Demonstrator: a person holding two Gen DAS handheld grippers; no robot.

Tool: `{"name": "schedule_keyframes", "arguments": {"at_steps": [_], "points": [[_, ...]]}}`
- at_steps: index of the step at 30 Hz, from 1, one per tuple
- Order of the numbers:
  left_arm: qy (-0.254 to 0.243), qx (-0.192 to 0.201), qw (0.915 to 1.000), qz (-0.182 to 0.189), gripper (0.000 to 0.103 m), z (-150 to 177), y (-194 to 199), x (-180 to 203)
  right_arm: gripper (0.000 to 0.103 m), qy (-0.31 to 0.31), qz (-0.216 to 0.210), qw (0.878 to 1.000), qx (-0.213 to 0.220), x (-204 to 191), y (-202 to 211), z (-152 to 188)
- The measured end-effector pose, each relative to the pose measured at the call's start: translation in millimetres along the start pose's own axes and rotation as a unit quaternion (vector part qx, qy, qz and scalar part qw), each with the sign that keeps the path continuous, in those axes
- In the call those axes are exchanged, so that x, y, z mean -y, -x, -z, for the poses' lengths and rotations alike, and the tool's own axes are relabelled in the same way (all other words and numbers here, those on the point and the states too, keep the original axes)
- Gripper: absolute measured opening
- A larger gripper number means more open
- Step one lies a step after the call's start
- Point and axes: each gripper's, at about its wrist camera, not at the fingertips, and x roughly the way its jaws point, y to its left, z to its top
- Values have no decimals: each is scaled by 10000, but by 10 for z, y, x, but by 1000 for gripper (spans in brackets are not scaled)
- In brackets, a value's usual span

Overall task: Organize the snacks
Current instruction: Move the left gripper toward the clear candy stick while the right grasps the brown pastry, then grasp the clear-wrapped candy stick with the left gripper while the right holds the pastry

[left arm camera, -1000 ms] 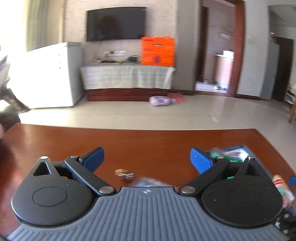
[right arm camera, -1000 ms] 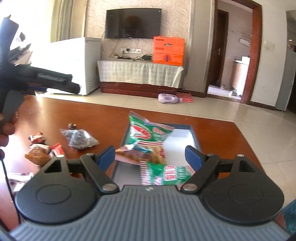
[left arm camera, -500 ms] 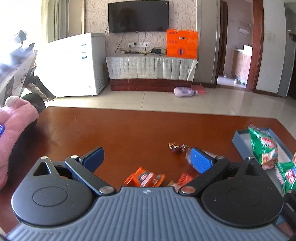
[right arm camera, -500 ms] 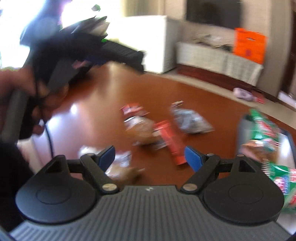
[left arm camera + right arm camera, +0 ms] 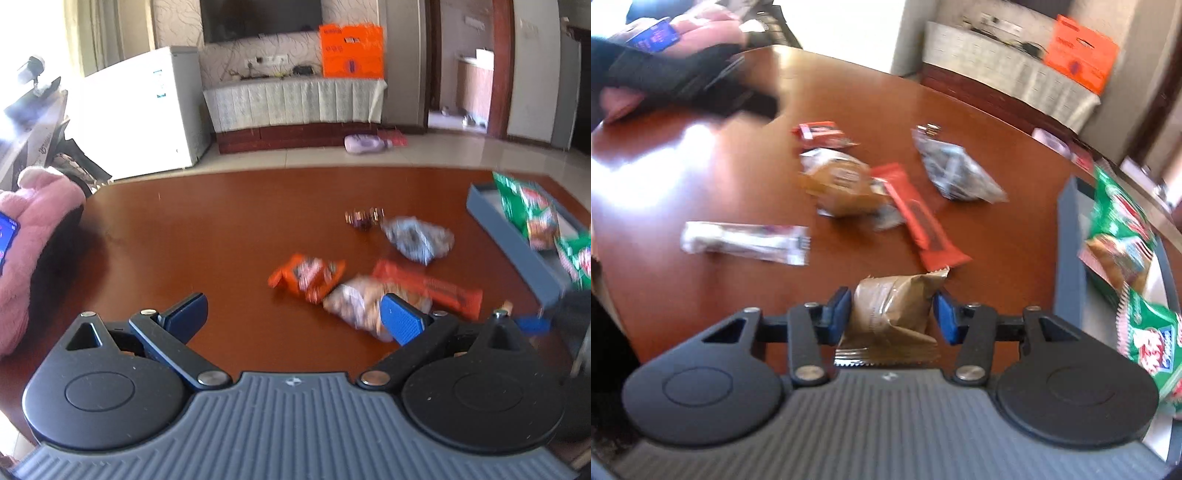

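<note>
Loose snacks lie on the brown table: an orange packet, a clear bun packet, a red bar, a grey packet. A grey-blue tray at the right holds green packets. My left gripper is open and empty above the table. In the right wrist view my right gripper has closed on a brown packet, both pads touching it. The red bar, bun packet and a white stick packet lie beyond it.
The tray with green packets is close on the right of my right gripper. The left gripper and hand show at the upper left. A pink sleeve is at the left edge.
My right gripper swung left from the tray, dropped to the table and narrowed around the brown packet. My left gripper pulled back and tilted down, bringing the loose snacks into view.
</note>
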Motion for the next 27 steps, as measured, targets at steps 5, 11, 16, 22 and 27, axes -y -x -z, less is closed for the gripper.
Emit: {"name": "schedule_keyframes", "arguments": {"at_steps": [5, 11, 16, 22, 27], "points": [[-283, -309, 9991, 21, 101, 301, -63, 118, 52, -53, 23, 10000, -38, 98, -2, 59], [-538, -575, 9968, -98, 101, 607, -183, 176, 52, -101, 48, 9999, -74, 147, -1, 63], [-383, -550, 9977, -77, 92, 646, -302, 180, 52, -87, 47, 9999, -87, 148, 8, 65], [-322, -429, 9979, 369, 26, 591, -319, 275, 56, -149, 95, 9998, -93, 180, -11, 74], [-271, -442, 9971, 559, 21, 565, -358, 358, 59, -109, 145, 9998, -77, 185, -12, 83]]}}
